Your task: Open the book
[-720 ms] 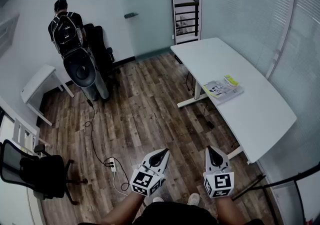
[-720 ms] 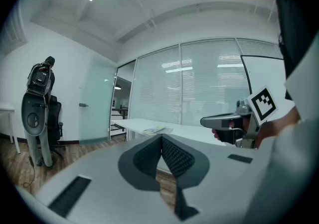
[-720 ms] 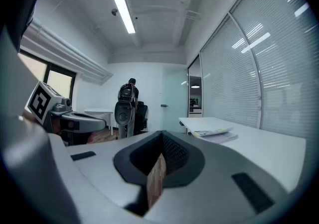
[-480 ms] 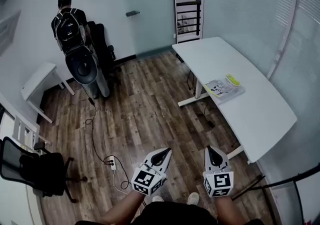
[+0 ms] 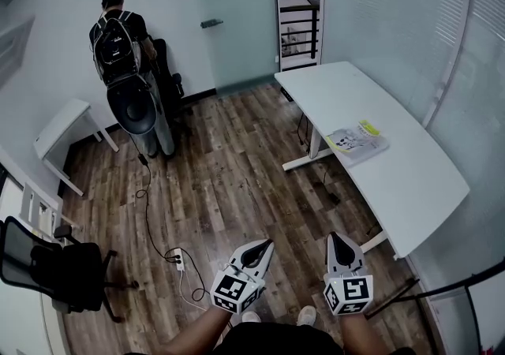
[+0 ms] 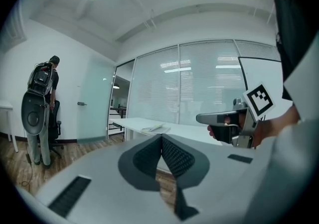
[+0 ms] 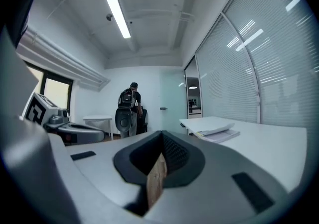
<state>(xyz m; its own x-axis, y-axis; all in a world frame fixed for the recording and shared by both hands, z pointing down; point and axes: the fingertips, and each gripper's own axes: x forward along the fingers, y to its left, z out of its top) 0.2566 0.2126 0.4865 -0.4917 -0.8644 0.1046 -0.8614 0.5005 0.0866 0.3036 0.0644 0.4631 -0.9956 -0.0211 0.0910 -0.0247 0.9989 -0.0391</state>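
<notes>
The book (image 5: 357, 142) lies closed on the long white desk (image 5: 410, 188), near its left edge, far ahead of both grippers. It has a pale cover with a yellow-green patch; it also shows small in the left gripper view (image 6: 152, 128) and in the right gripper view (image 7: 215, 131). My left gripper (image 5: 261, 246) and right gripper (image 5: 339, 240) hang over the wooden floor at the bottom of the head view, well short of the desk. Both are shut with nothing between the jaws.
A person with a black backpack (image 5: 117, 38) stands at the far left by a grey office chair (image 5: 138, 113). A power strip and cable (image 5: 178, 260) lie on the floor. A black chair (image 5: 55, 270) and a small white table (image 5: 61, 131) stand at left. Glass walls bound the right side.
The head view has shifted slightly: both grippers sit a little lower in the frame. The person with the backpack has moved a little to the right. The book has not moved.
</notes>
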